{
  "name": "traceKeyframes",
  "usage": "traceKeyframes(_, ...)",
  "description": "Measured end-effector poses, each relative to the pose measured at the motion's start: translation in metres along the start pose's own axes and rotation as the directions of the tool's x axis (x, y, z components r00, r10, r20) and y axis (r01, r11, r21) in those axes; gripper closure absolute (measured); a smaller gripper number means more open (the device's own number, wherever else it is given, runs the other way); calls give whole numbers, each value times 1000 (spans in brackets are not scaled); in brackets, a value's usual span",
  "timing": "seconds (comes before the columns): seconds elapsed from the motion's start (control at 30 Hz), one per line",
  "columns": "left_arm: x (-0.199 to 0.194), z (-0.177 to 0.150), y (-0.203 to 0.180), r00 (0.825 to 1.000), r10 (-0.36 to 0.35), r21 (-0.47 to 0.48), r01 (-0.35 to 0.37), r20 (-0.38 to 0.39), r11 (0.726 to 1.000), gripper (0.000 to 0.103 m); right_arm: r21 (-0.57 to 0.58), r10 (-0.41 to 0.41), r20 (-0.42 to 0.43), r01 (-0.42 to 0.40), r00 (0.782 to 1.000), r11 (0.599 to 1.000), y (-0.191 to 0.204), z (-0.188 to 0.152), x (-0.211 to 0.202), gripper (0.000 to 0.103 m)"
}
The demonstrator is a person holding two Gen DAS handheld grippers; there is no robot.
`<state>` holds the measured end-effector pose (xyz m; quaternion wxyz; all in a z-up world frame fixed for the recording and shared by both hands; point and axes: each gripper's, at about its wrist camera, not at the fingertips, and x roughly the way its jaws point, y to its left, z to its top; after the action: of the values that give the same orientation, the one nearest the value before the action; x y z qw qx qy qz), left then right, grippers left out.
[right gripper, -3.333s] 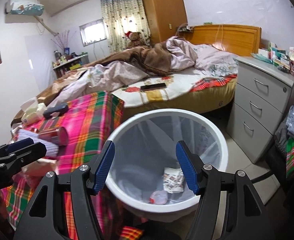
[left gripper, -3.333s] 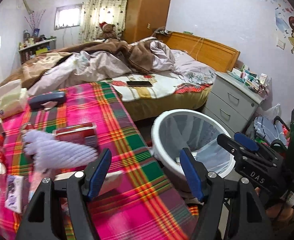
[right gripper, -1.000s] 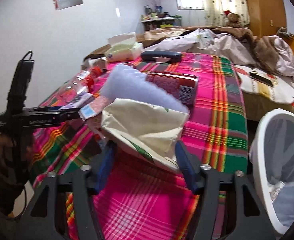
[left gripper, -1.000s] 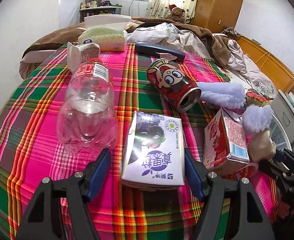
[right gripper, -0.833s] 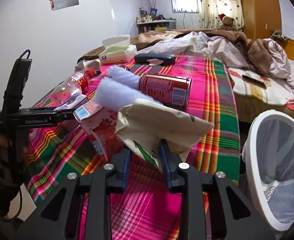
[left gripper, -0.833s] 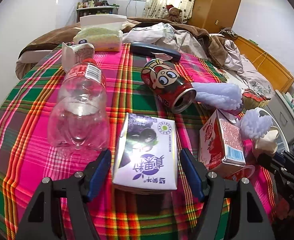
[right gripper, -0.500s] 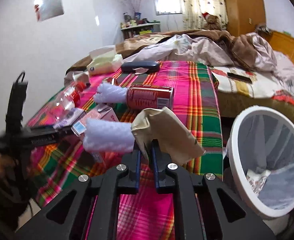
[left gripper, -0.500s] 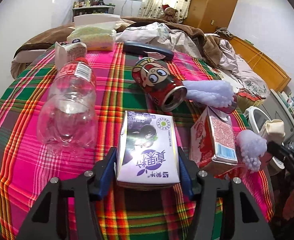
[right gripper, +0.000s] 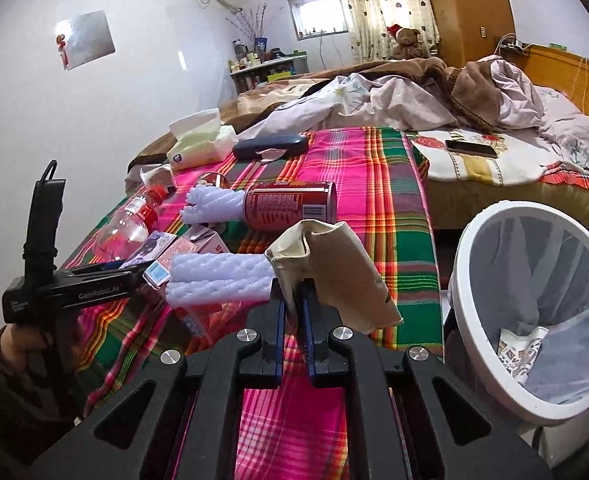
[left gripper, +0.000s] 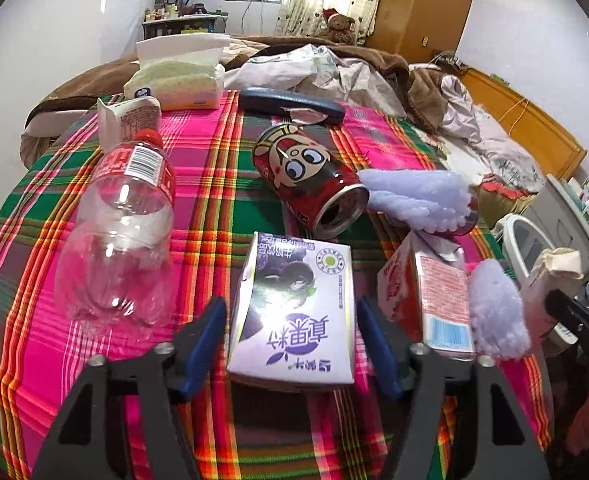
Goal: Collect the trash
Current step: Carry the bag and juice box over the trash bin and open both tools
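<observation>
- The right hand-held gripper (right gripper: 296, 312) has its jaws pressed together on the lower edge of a cream paper bag (right gripper: 334, 268), low centre of the right wrist view; the bag stands up off the plaid worktop (right gripper: 374, 184) and flares out above the pinch
- The bin (right gripper: 534, 308) sits at the right edge of that view, lined with a thin bag and with a printed wrapper already inside; it stands just beside the worktop's edge, so the carry looks short
- To do this well, keep the pinch firm, since only a thin edge is caught; swing the bag over the white rim and let go only once most of it hangs inside the ring
- A white foam sleeve (right gripper: 218, 280) lies just left of the bag; I cannot tell whether it touches it, so lift clear before moving sideways
- The left hand-held gripper (left gripper: 294, 340) straddles a purple-and-white milk carton (left gripper: 294, 304) at the lower centre of the left wrist view; its jaws are opening, with a small gap showing at each blue pad, so the carton is between them but not clamped
- For that carton, close squarely on its two long sides; the red carton (left gripper: 426, 300) just to its right could get nudged
- The clear bottle (left gripper: 122, 232) and the red can (left gripper: 310, 180) still wait
</observation>
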<state>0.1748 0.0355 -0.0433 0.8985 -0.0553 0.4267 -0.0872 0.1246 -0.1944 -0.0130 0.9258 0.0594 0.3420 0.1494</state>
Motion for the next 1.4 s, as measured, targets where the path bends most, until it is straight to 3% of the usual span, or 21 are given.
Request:
traceKeyframes(0.1,5,-2,-2,1000,19,13,-19,-14,1000,35,5,-2,5,2,1000,1000,-1,0,0,95)
traceKeyframes(0.13,4,-1,-3,1000,25,16,-25,-10,1000,46,6,-2,8,2,1000,1000,-1,-1,-1,95)
traceKeyframes(0.27,0,-1,-4,1000,20,14,-20,-7,1000,45,10,1,14,-1,1000,1000,-2,-1,-3,95)
traceKeyframes(0.73,-54,7,-28,994,-10,57,4,112,998,46,23,9,71,-10,997,1000,-3,7,-18,95)
traceKeyframes(1.1,-81,21,-80,980,-85,164,56,178,985,45,52,-23,135,16,991,999,-22,14,-43,95)
traceKeyframes(1.4,-78,29,-144,969,-180,270,130,171,954,45,95,-94,168,79,981,992,-55,19,-62,95)
